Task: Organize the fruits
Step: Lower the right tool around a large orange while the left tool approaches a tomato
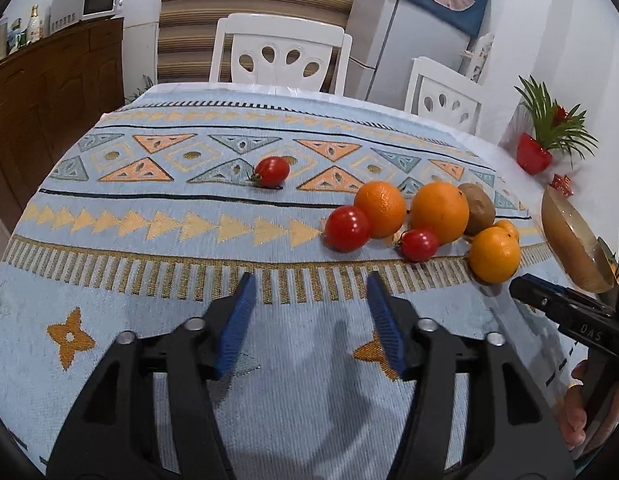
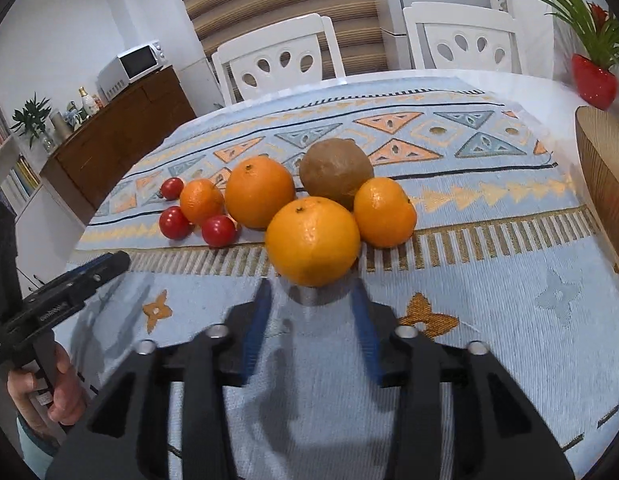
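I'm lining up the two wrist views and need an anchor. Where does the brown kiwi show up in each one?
Left wrist view: the kiwi sits right of centre, partly hidden behind a large orange.
Right wrist view: the kiwi sits near the centre, behind the nearest orange, which lies just ahead of the open right claw.
Shared landmark: the white chair at the table's far edge.

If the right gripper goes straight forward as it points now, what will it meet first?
Most likely the nearest orange. It lies directly ahead of the open right gripper, centred between the two blue fingers, with only bare tablecloth between them. The kiwi sits behind it.
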### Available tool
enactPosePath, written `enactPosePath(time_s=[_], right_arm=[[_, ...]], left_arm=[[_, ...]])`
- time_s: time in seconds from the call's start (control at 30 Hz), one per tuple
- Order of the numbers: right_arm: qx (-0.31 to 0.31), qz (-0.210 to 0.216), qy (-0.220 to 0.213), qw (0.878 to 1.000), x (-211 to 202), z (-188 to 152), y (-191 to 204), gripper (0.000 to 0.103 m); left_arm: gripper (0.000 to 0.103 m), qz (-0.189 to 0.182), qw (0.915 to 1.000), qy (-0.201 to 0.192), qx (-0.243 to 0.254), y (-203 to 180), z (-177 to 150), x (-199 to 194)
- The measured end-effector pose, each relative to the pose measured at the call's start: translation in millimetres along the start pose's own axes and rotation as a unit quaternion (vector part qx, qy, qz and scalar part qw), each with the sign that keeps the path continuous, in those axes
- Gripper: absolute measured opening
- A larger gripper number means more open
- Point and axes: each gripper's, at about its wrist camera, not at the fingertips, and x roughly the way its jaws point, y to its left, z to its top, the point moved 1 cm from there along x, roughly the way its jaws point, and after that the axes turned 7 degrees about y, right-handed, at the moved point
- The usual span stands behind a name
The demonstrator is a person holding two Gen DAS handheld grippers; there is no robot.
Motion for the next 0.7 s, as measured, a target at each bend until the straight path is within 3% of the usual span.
enactPosePath(time_s=[0.23, 0.33, 0.57, 0.63, 0.7], right_arm=[[0.003, -0.003, 0.006, 1.000, 3.6, 1.2, -1.5, 0.049], [0.003, -0.004, 0.005, 1.000, 3.9, 1.3, -1.6, 0.051], [-0.002, -0.008, 0.003, 1.000, 4.3, 1.2, -0.4, 0.053], [0.001, -0.008, 0.006, 1.000, 4.6, 1.7, -2.0, 0.053], [0.001, -0.003, 0.005, 1.000, 1.7, 1.8, -1.4, 0.053]], left_arm=[[0.064, 0.011, 0.9999, -0.002, 0.003, -1.6, -0.5, 1.6], [0.071, 0.014, 0.9999, -0.002, -0.002, -0.5, 0.0, 2.0], [0.070, 0.015, 0.9999, 0.005, -0.002, 0.0, 0.4, 3.5], [0.069, 0.015, 0.9995, 0.029, 0.002, -2.1, 2.3, 8.0], [0.066, 0.009, 0.9960, 0.089, 0.004, -4.2, 5.6, 17.0]])
